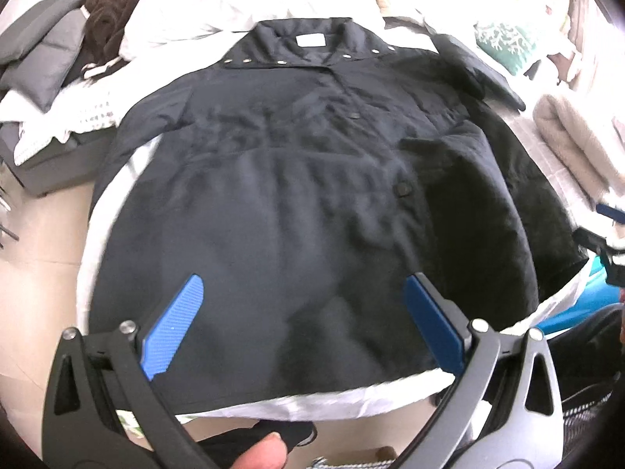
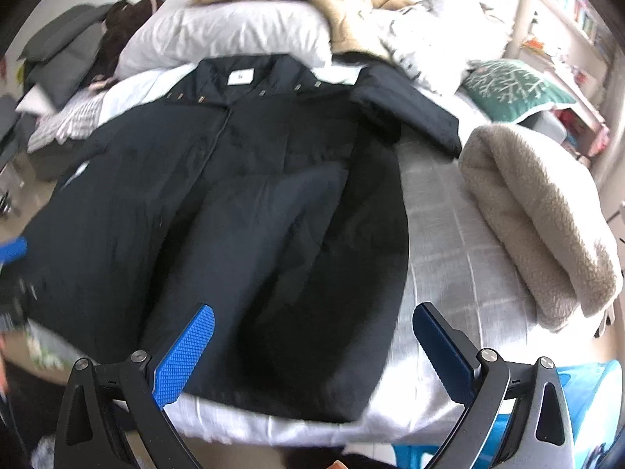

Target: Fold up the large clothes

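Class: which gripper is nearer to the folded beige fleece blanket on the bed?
Right. The right gripper hovers open over the coat's hem, with the beige fleece blanket just beyond to its right. The left gripper is further left, the coat lying between.

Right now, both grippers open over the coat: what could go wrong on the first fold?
1. The dark coat has its hem at the bed's near edge; a pull toward the person could slide it off.
2. Its far sleeve lies folded near the beige fleece blanket; a wide sweep may snag that.
3. The padded fabric looks slippery, so the left gripper or right gripper might pinch only one layer.
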Available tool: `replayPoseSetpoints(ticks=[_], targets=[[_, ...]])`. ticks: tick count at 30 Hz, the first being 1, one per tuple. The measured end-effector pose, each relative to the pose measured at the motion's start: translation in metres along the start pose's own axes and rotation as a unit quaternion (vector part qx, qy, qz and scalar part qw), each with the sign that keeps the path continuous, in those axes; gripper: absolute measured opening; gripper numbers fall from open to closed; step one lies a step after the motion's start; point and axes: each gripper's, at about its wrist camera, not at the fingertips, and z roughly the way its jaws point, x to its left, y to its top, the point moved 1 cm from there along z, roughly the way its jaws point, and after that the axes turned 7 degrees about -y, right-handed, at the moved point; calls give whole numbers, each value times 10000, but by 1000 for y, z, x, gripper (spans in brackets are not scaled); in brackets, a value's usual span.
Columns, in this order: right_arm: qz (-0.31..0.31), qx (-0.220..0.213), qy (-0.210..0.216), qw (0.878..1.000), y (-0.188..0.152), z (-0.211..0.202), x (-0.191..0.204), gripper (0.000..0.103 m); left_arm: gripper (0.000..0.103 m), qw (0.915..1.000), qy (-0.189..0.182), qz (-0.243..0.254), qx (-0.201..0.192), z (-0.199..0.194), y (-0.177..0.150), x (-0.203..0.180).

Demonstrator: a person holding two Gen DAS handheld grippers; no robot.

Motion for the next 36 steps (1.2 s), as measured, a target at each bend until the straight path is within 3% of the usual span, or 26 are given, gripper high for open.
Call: replayPoseSetpoints(ticks=[3, 10, 15, 18, 19, 20, 22, 28, 30, 32, 34, 36], targets=[[-30, 271, 382, 9989, -18, -3, -15, 103, 103, 9999, 133, -103, 0, -13, -11, 35], [-225, 656, 724, 9950, -50, 7, -22, 101, 100, 9994, 67, -291, 168, -28, -35, 99], [-370, 864, 490, 9944, -56, 20, -19, 88, 97, 9959, -228, -836, 265, -25, -43, 143], [-303, 1040, 415, 9932, -52, 34, -23, 72, 82, 9888, -734, -1186, 534, -4, -46, 155], [-274, 1066, 381, 9932, -50, 41, -23, 59, 72, 9858, -882, -1288, 627, 2, -48, 156], [-240, 1078, 379, 9932, -48, 44, -25, 38, 66, 9811, -1059, -1427, 764, 11, -50, 158], [-56, 895, 464, 9949, -41, 47, -31, 8, 15, 9756, -1220, -1577, 916, 18, -53, 155], [714, 28, 184, 9973, -28, -11, -92, 4, 7, 9777, -1251, -1614, 491, -30, -53, 155], [889, -21, -38, 9960, -30, -24, -116, 3, 7, 9792, -1206, -1439, 772, -26, -59, 149], [1003, 241, -54, 9947, -36, -19, -130, 3, 7, 9810, -910, -1062, 1345, -4, -73, 135], [879, 809, -225, 9926, -49, 6, -132, 3, 7, 9785, -539, -674, 1871, 23, -89, 124], [809, 1295, -141, 9882, -62, 29, -130, 4, 10, 9709, -199, -274, 2371, 47, -105, 115]])
